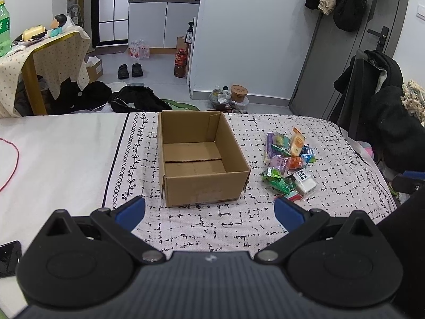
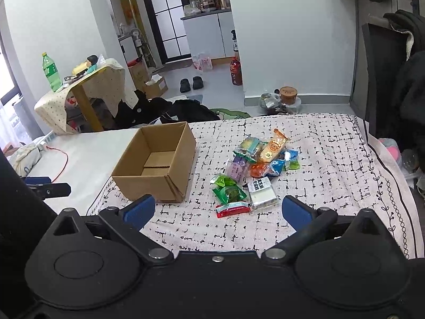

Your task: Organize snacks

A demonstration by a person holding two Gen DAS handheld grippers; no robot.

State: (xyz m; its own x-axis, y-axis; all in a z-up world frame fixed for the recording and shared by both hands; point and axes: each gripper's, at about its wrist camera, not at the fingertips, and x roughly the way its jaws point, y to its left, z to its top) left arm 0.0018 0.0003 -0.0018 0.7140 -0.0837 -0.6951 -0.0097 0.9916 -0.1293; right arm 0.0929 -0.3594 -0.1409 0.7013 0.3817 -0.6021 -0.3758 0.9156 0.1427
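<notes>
Lying in a loose heap on the patterned bedspread (image 2: 318, 159), the snack packets (image 2: 255, 170) sit just to the right of an open cardboard box (image 2: 159, 164) whose inside holds nothing; a red-and-white packet (image 2: 232, 209) and a white packet (image 2: 261, 192) lie at the near edge of the heap. Both claws hover above the bed with blue-tipped fingers spread wide and nothing between them: the left claw (image 1: 209, 210) faces the box, the right claw (image 2: 217, 211) faces the heap. Beyond the bed, a green bottle (image 2: 50, 73) stands on a cloth-draped bench (image 2: 87, 87).
</notes>
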